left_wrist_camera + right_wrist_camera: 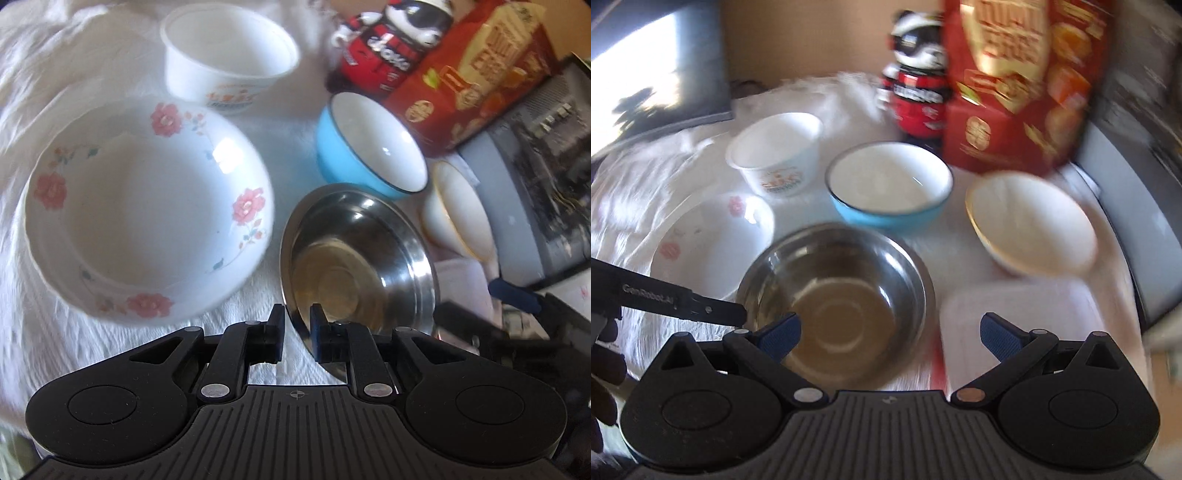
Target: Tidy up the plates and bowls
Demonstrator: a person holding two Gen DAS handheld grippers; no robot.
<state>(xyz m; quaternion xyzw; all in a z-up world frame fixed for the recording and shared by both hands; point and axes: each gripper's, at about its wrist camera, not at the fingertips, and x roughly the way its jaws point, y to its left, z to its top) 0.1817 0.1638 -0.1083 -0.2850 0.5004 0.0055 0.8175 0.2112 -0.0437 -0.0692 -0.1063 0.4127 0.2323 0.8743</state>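
Pinching the steel bowl (354, 254) rim, your left gripper (297, 334) has only a thin hold; it may slip onto the tabletop (288, 136). Your right gripper (888, 332) gapes, grasping nothing.

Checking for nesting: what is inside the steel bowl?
The steel bowl holds no dish, only reflections. The left claw straddles its rim, one finger inside, covering a little of the wall.

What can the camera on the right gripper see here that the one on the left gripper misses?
Only the right view shows the dark screen at the back and the whole clear lidded container. Only the left view shows the left gripper straddling the rim of the steel bowl. Both show the floral plate, blue bowl, paper cup and red box.
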